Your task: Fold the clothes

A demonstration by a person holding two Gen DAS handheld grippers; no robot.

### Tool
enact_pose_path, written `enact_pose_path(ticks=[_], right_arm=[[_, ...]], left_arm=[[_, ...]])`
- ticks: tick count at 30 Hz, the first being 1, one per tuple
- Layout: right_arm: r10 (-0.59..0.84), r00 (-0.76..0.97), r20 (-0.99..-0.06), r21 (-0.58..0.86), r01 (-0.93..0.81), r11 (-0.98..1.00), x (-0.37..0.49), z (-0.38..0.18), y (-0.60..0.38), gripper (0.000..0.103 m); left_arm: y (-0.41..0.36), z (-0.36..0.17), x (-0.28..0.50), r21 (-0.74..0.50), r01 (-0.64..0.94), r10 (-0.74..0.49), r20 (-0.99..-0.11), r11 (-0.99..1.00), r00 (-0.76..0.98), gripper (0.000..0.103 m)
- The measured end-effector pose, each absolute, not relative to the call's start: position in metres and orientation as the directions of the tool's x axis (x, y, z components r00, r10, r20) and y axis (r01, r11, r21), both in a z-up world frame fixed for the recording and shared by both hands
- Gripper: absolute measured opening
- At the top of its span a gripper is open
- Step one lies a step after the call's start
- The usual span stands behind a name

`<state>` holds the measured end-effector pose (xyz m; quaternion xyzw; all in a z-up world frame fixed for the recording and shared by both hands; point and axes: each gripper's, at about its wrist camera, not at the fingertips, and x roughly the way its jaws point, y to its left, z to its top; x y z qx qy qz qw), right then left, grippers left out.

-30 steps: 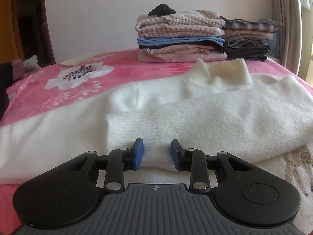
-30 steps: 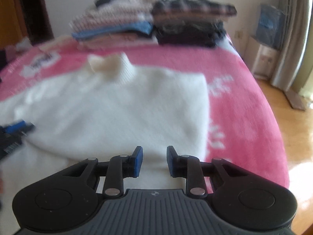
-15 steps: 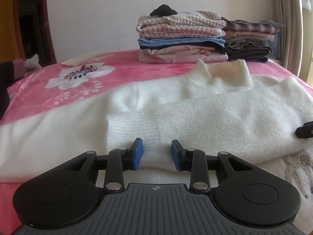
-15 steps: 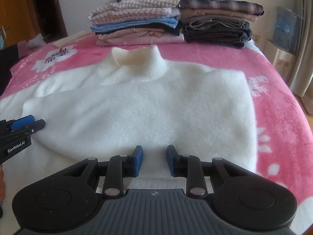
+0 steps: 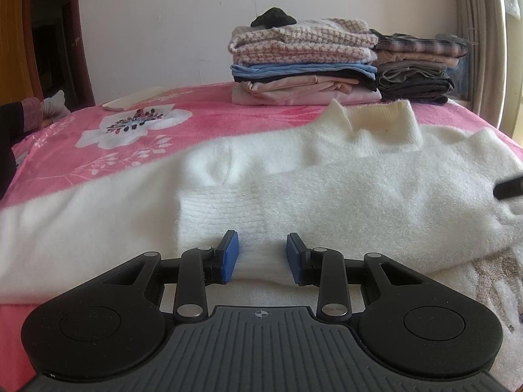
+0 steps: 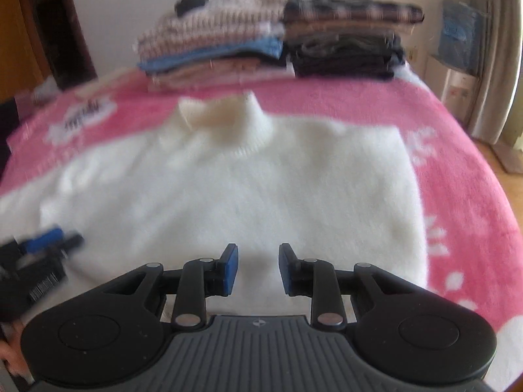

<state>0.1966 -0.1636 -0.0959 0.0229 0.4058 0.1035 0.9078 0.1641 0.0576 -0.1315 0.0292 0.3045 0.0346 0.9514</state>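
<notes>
A fluffy white turtleneck sweater (image 5: 359, 196) lies flat on the pink flowered bed (image 5: 98, 163), collar (image 5: 382, 130) toward the wall. One sleeve is folded across the body. My left gripper (image 5: 262, 258) is shut on that sleeve's ribbed cuff, which bunches between the blue pads. In the blurred right wrist view the sweater (image 6: 261, 196) fills the middle, and my right gripper (image 6: 258, 269) is shut on its near hem. The left gripper (image 6: 62, 240) shows at the left edge there. A black fingertip (image 5: 510, 187) of the right gripper shows over the sweater's right side.
Two stacks of folded clothes stand at the back, a light one (image 5: 304, 65) and a dark one (image 5: 415, 72). A cream flat item (image 5: 130, 99) lies behind the flower print. A person's sleeve (image 5: 13, 121) is at far left. The bed's right edge drops to the floor (image 6: 500, 150).
The right gripper's tip has come into the left wrist view at the right edge and risen a little. The right wrist view has shifted and blurred. The left gripper has stayed put.
</notes>
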Motion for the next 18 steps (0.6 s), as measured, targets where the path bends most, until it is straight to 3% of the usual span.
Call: enact_pose_path(ticks=[5, 12, 18], right_arm=[[0.237, 0.688, -0.686, 0.122, -0.212, 0.97, 0.197, -0.085, -0.148, 0.028], [0.221, 0.624, -0.75, 0.092, -0.234, 0.968, 0.208, -0.117, -0.131, 0.029], [0.24, 0.642, -0.728, 0.107, -0.239, 0.965, 0.204, -0.105, -0.126, 0.028]], left_arm=[[0.057, -0.132, 0.164, 0.076, -0.05, 0.085, -0.576, 0.996, 0.813, 0.033], [0.058, -0.132, 0.164, 0.072, -0.05, 0.083, -0.575, 0.996, 0.814, 0.033], [0.067, -0.13, 0.161, 0.004, -0.056, 0.048, -0.569, 0.998, 0.821, 0.034]])
